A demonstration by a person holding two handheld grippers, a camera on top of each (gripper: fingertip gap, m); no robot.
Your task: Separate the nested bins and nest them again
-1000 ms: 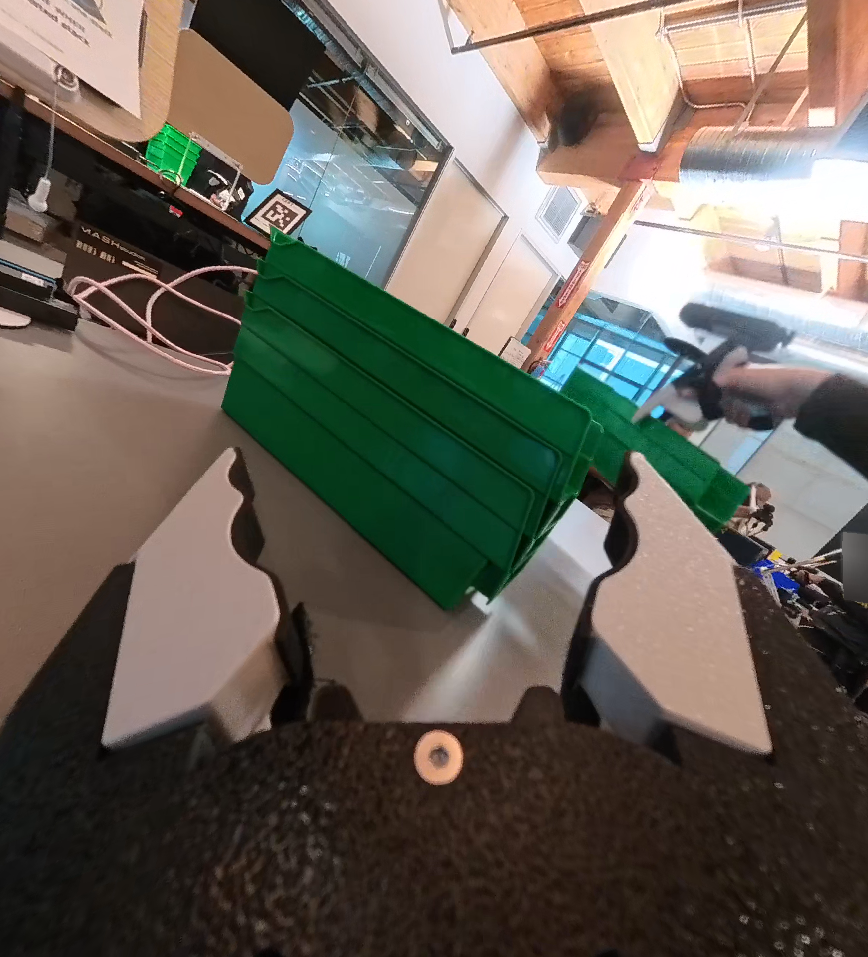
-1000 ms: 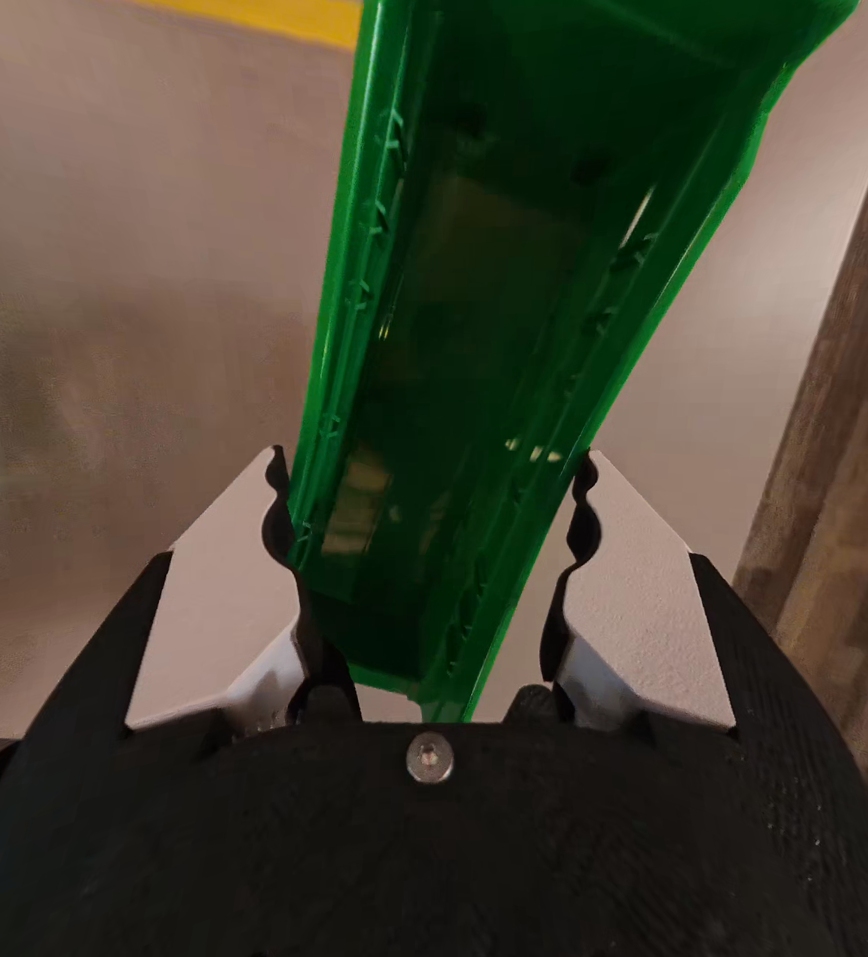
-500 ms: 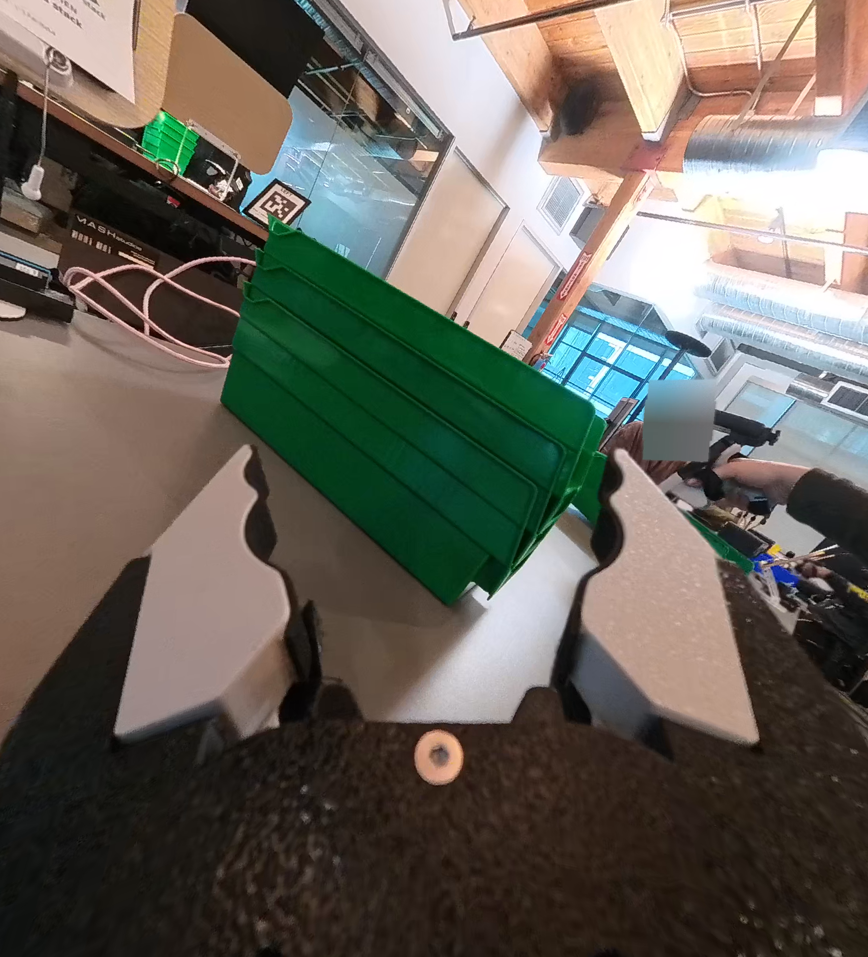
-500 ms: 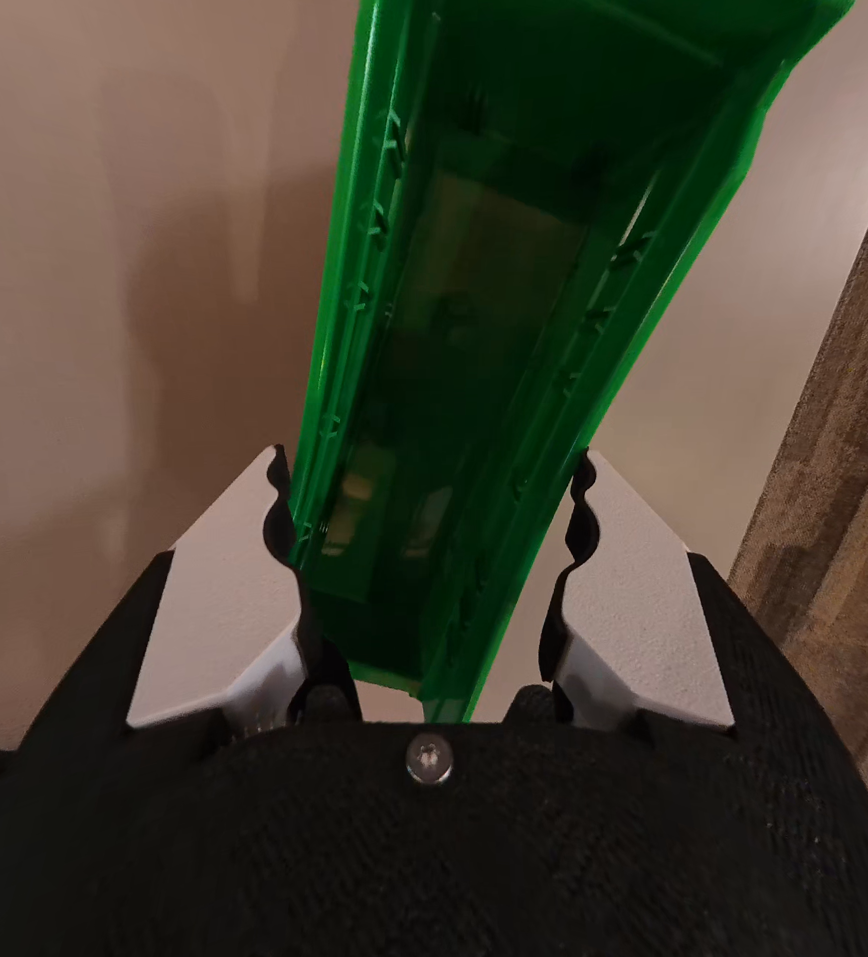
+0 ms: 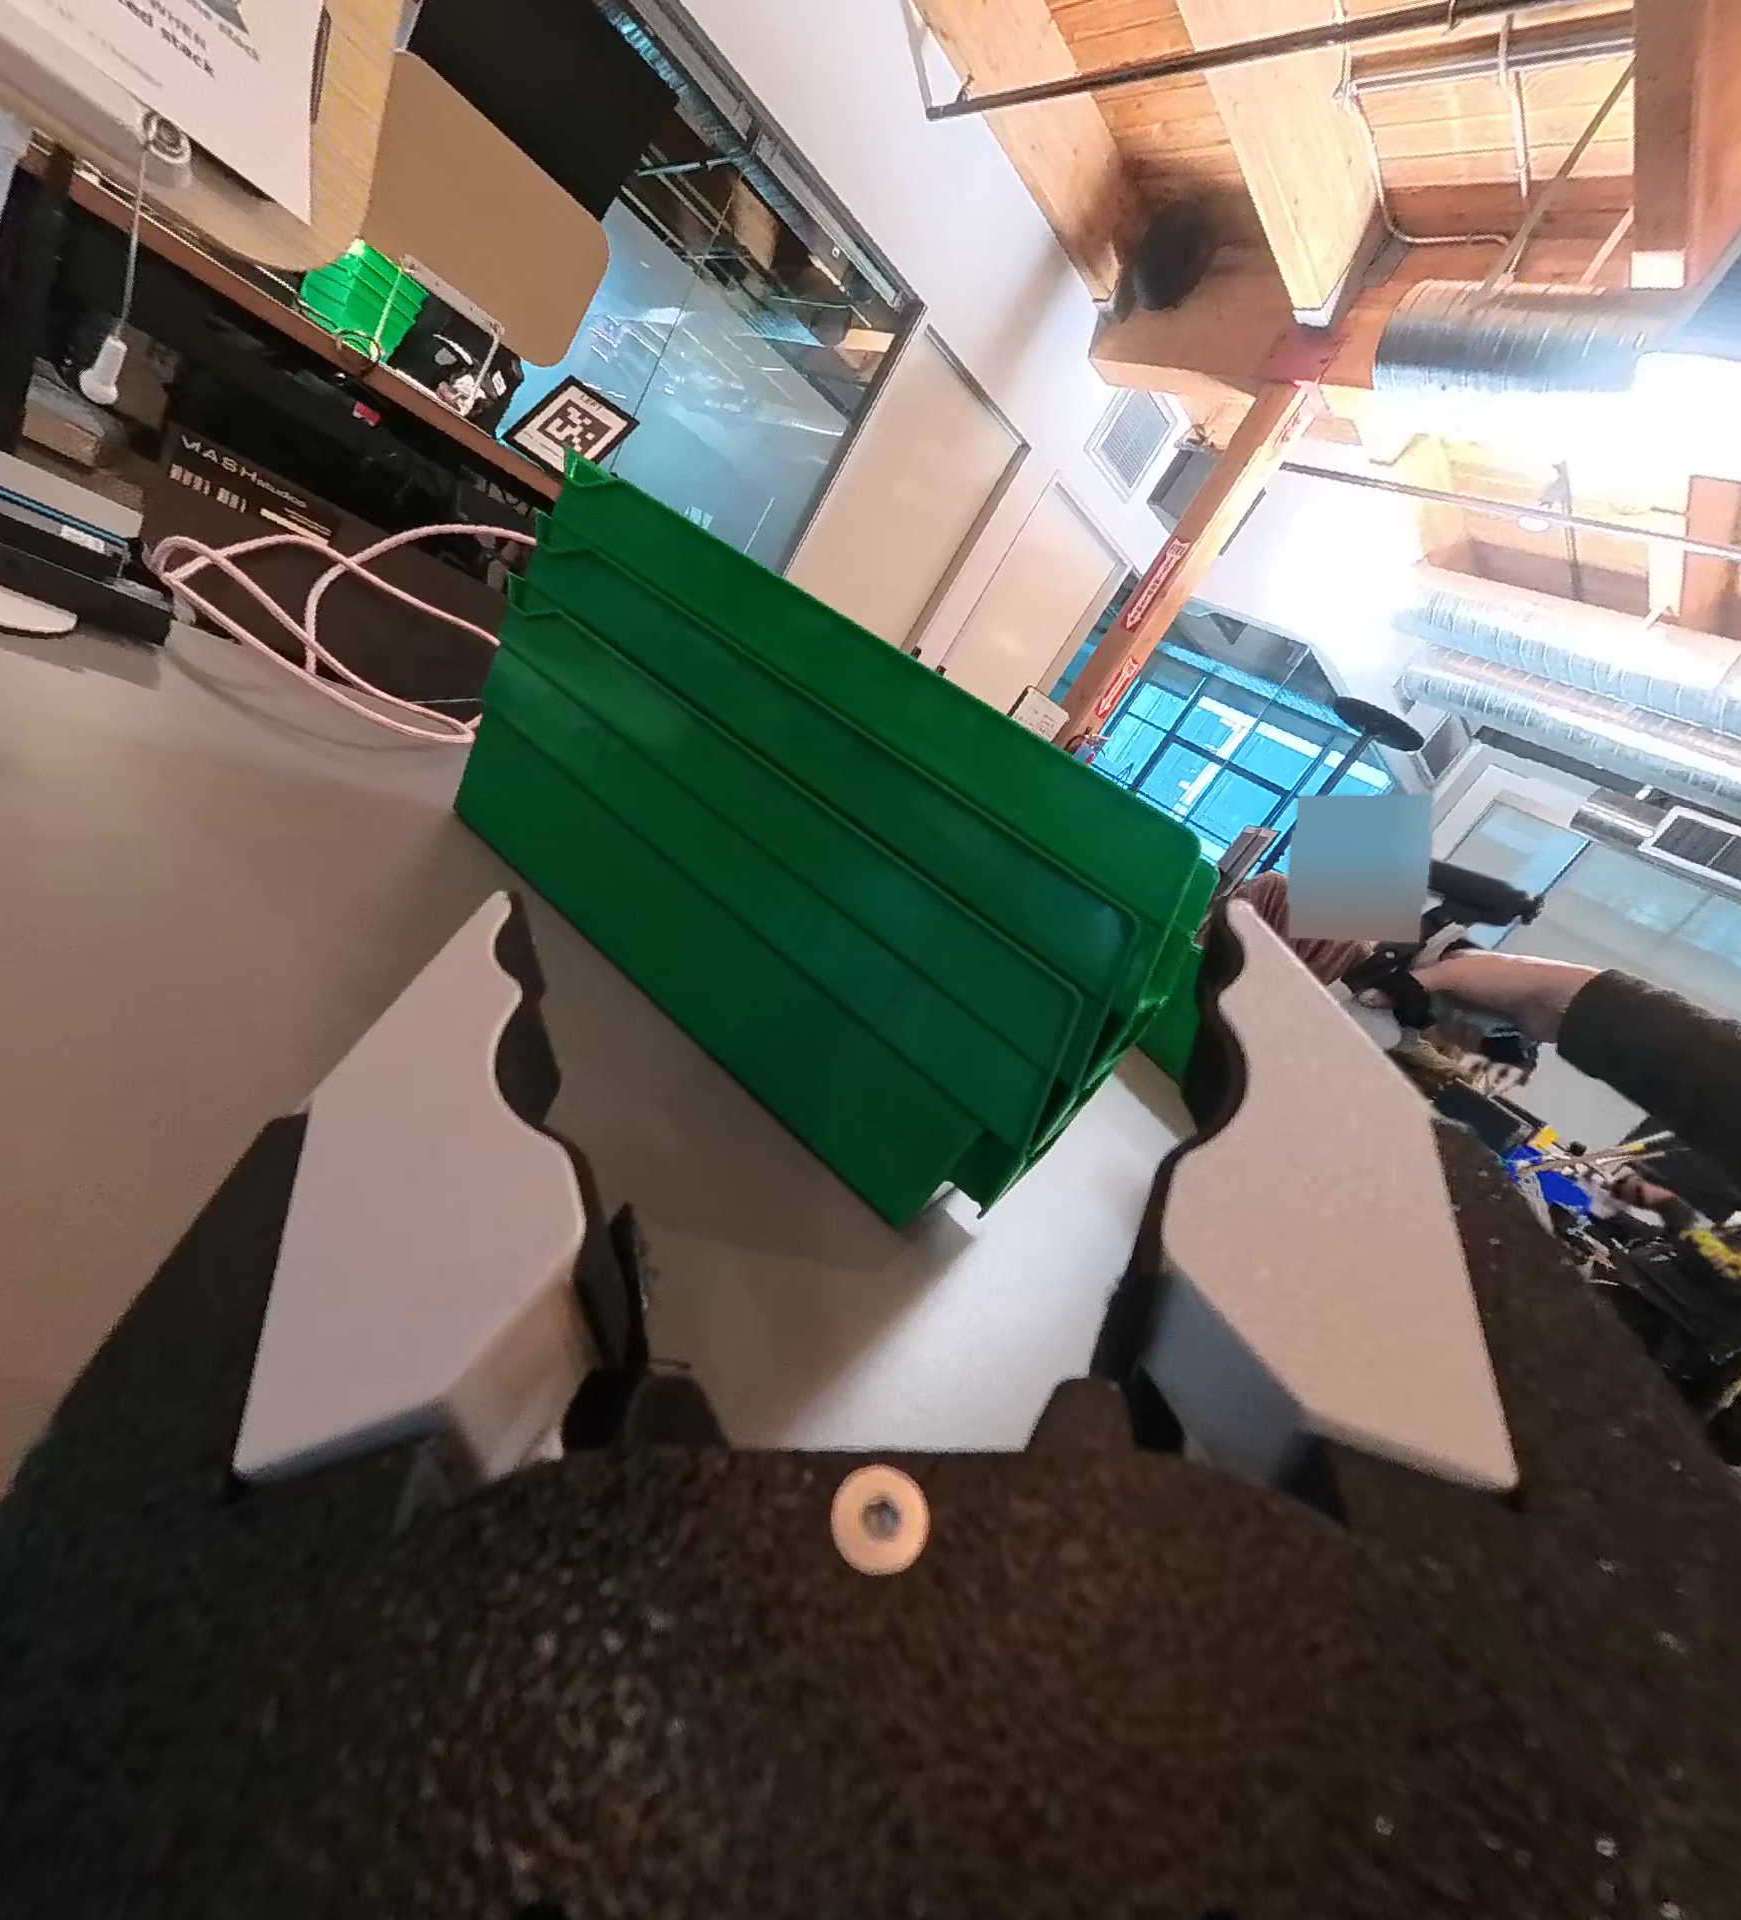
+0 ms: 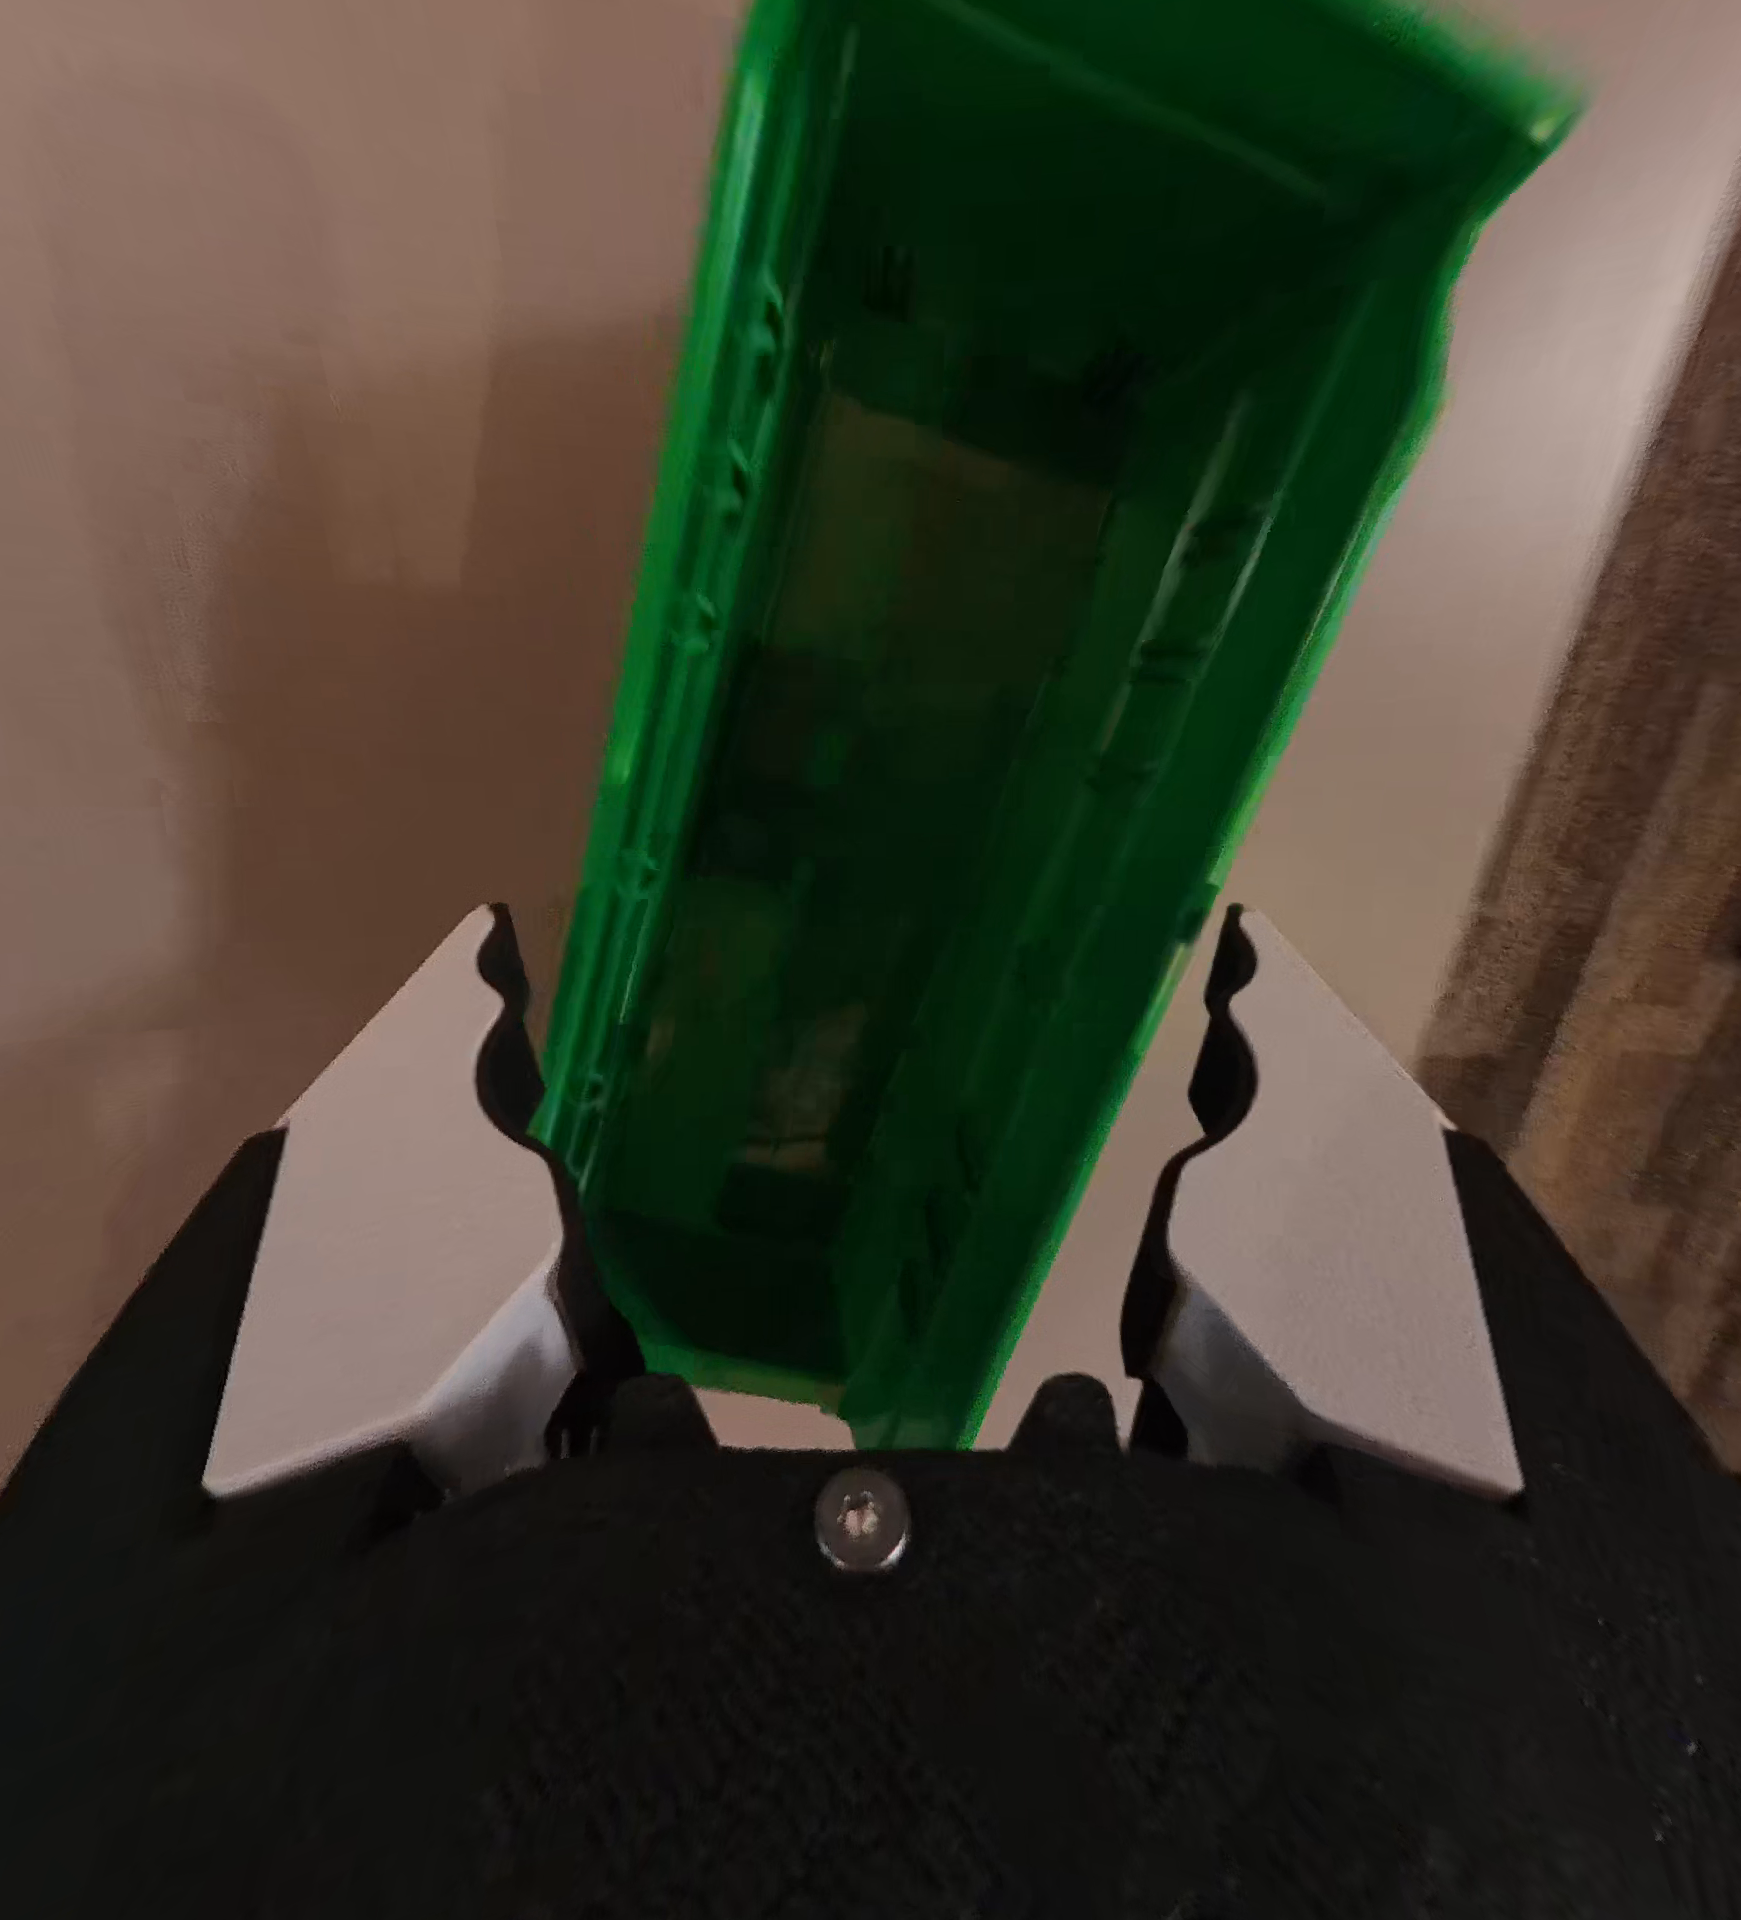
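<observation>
My right gripper [image 6: 861,1039] has a long green bin [image 6: 980,675] between its fingers, open side toward me; the left finger touches it, the right stands clear, so I can't tell the grip. It has sagged and blurred since half a second ago. The nested stack [image 5: 804,862] sits on the grey table [image 5: 139,883] ahead of my wide-open, empty left gripper [image 5: 861,1029], beneath timber ceiling beams [image 5: 1281,156].

Stack of nested green bins [image 5: 804,914] sits upright on the grey table, long side facing near — one separate green bin [image 6: 959,727] runs lengthwise away, open top showing.
</observation>
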